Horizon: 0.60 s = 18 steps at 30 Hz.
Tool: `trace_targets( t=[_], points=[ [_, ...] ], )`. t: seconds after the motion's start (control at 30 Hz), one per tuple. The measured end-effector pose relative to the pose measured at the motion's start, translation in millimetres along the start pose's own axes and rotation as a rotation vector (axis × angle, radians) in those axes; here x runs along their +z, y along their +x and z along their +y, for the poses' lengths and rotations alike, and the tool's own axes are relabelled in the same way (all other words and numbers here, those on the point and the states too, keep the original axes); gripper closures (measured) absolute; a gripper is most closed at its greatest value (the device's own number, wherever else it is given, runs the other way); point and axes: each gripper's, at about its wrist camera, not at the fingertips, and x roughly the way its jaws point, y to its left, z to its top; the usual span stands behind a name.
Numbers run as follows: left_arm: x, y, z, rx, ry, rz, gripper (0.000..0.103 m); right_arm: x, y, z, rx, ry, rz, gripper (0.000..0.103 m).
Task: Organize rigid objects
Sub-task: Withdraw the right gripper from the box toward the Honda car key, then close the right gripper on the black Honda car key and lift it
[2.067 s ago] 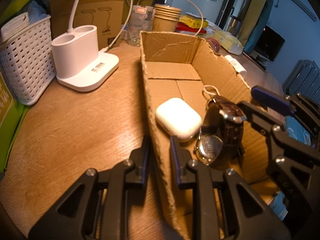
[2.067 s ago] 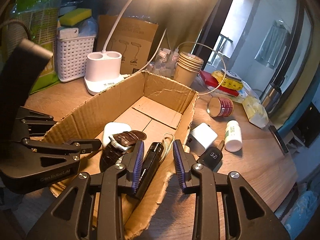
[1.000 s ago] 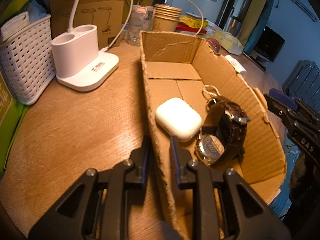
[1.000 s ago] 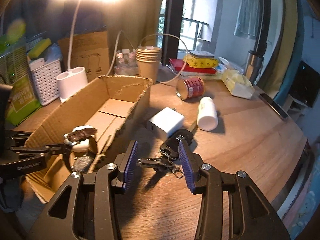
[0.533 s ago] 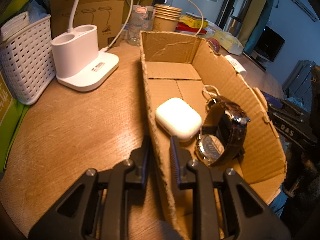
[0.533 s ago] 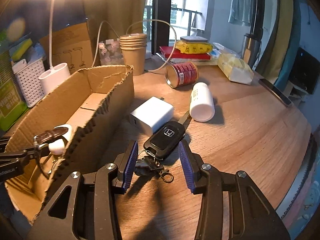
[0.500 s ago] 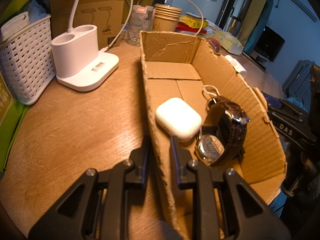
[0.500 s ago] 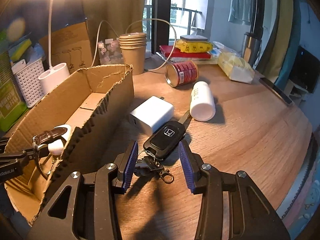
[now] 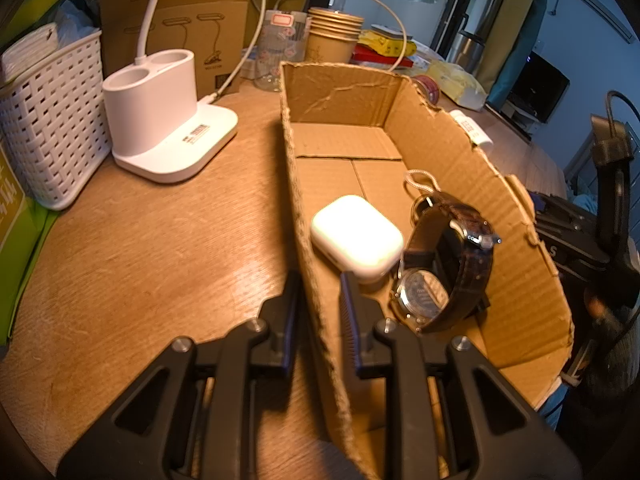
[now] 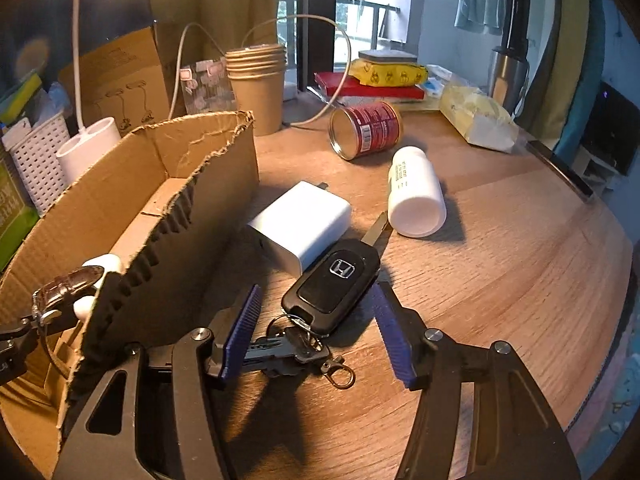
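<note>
The left gripper [image 9: 318, 304] is clamped on the near side wall of the cardboard box [image 9: 516, 248], one finger outside the wall and one inside it. Just ahead of its inner finger, on the box floor, lies a white earbud case [image 9: 356, 236]. To the right of the case a brown leather watch [image 9: 448, 268] stands on its edge, and behind the watch a piece of light cord [image 9: 420, 180] shows. Far ahead and to the left of this gripper, on the wooden counter [image 9: 140, 248], stand a white lamp base [image 9: 164, 128] and a white woven basket [image 9: 48, 120].

The right gripper [image 10: 316, 328] is lowered over the counter outside the box, and its blue-padded jaws have just been opening. They stand apart now, and between them lies the lower end of a black car key fob [image 10: 334, 280] with its ring of small keys [image 10: 292, 350] and a clasp. The pads do not press on the fob; the right pad is very close to its edge, and I cannot tell whether it touches. Just ahead of the gripper, next to the fob, is a white charger block [image 10: 300, 224]. A white bottle [image 10: 416, 192] lies on its side ahead and a little to the right, at the tip of the key blade. Further ahead a red can [image 10: 366, 130] lies on its side, and beyond it a stack of paper cups [image 10: 258, 88] stands.
</note>
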Motion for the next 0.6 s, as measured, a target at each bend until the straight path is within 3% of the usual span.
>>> trace_targets(
  t=[0.6],
  points=[
    [0,0,0,-0.001,0.000,0.000,0.082,3,17,2,-0.007,-0.037,0.077,0.044]
  ],
)
